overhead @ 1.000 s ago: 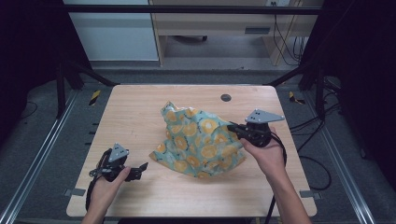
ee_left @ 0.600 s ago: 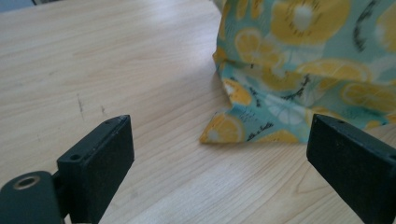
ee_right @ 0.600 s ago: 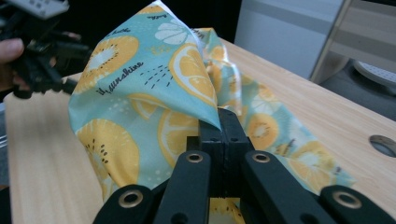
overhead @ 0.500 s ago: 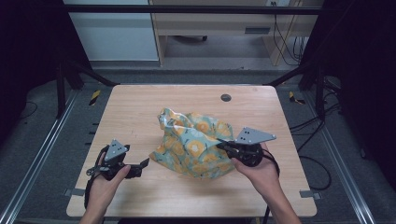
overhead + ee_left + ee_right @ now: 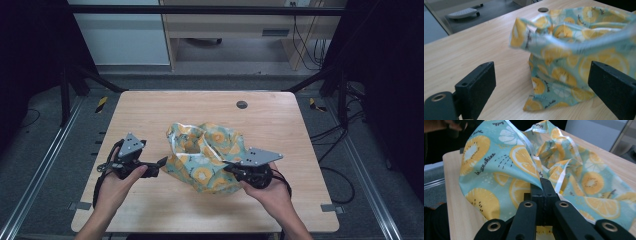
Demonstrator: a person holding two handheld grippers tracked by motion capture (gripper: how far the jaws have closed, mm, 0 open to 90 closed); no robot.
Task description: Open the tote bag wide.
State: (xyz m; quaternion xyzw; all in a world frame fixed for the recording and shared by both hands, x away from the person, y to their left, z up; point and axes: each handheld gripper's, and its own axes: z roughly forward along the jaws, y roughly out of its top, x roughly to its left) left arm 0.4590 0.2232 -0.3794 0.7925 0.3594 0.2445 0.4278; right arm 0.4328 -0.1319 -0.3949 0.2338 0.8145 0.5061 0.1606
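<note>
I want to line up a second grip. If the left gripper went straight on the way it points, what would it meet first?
Most likely the near lower edge of the fruit-print cloth, which lies just ahead between the left gripper's open jaws; depth is hard to judge.

Pale wooden table, round grommet hole near far edge, lemon-print cloth at centre.

Black hand-held tongs, bare forearms

The left tongs and the right tongs are both matt black, each topped by a grey three-cornered plate dotted with small holes, and each trails a black cable. Up close, the jaws are flat, blocky black pads carried on black link arms with brass-coloured ringed pivots. The person's forearms and hands are bare, with no sleeves or gloves.
</note>
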